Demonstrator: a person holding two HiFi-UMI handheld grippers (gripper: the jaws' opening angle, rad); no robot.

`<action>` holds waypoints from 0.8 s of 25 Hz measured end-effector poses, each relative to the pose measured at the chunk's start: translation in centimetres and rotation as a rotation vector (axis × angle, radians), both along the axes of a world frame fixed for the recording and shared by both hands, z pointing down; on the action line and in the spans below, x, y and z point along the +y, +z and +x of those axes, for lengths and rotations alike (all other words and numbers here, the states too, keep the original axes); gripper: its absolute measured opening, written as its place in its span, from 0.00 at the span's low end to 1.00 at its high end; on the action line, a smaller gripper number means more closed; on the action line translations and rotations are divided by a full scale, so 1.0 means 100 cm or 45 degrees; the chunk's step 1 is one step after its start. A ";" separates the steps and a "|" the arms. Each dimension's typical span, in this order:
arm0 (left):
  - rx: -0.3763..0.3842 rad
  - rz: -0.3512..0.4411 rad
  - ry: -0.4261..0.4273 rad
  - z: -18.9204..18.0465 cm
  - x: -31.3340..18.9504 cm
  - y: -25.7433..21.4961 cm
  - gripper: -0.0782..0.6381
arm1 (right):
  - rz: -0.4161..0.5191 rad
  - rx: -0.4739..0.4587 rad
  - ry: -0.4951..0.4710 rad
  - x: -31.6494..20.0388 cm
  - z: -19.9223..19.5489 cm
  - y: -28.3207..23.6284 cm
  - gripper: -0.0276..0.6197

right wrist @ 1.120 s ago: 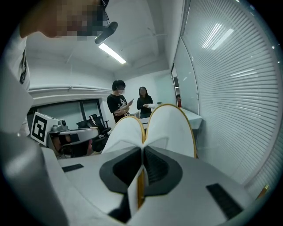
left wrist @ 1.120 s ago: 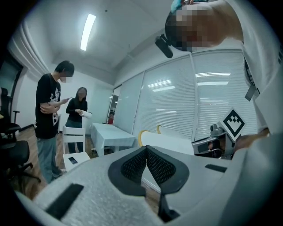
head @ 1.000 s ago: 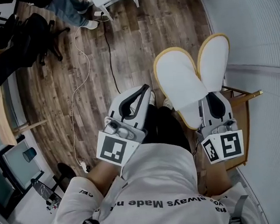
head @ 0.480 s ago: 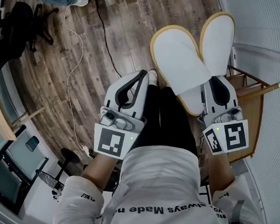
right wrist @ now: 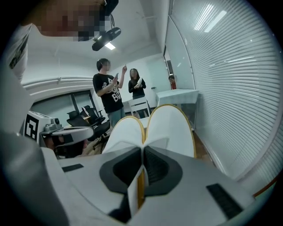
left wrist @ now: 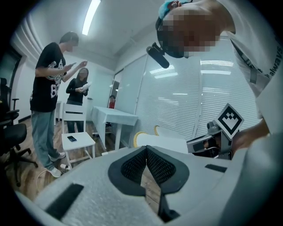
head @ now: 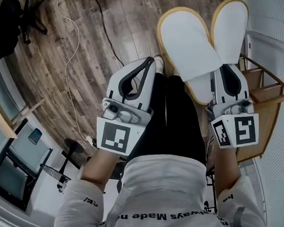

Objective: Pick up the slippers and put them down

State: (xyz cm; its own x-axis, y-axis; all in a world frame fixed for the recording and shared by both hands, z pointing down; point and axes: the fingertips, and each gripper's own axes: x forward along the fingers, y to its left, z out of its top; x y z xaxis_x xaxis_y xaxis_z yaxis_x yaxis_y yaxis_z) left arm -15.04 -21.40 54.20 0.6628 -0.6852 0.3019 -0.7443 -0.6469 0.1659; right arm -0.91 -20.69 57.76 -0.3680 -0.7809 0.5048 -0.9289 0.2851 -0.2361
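Fanning forward, the slippers (head: 195, 44) are pinched between fingers of the right gripper (right wrist: 143, 149); the left gripper (left wrist: 146, 149) is closed, empty.

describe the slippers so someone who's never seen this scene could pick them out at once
Follow the white blinds down the right side of the head view to the right gripper beside them. Clamped in its shut jaws is the pair of slippers: two flat white soles edged in yellow, fanned in a V above the wood floor. Nothing else nearby is white with a yellow rim.
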 end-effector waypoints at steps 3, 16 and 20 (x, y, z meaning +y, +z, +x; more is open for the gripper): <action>-0.017 -0.023 0.008 -0.001 -0.006 0.028 0.12 | -0.016 0.005 -0.001 -0.007 -0.002 0.026 0.08; -0.044 -0.074 0.061 0.003 -0.019 0.174 0.12 | -0.084 0.068 -0.037 -0.024 -0.009 0.172 0.08; -0.064 -0.065 0.060 0.006 -0.022 0.211 0.12 | -0.098 0.065 -0.033 -0.026 -0.006 0.210 0.08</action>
State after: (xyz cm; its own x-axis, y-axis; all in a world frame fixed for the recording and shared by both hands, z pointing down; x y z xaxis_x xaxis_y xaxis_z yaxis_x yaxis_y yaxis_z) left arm -14.40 -23.60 75.32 0.6769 -0.6366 0.3694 -0.7216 -0.6730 0.1624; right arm -1.55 -23.30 78.79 -0.3600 -0.7296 0.5815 -0.9328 0.2924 -0.2107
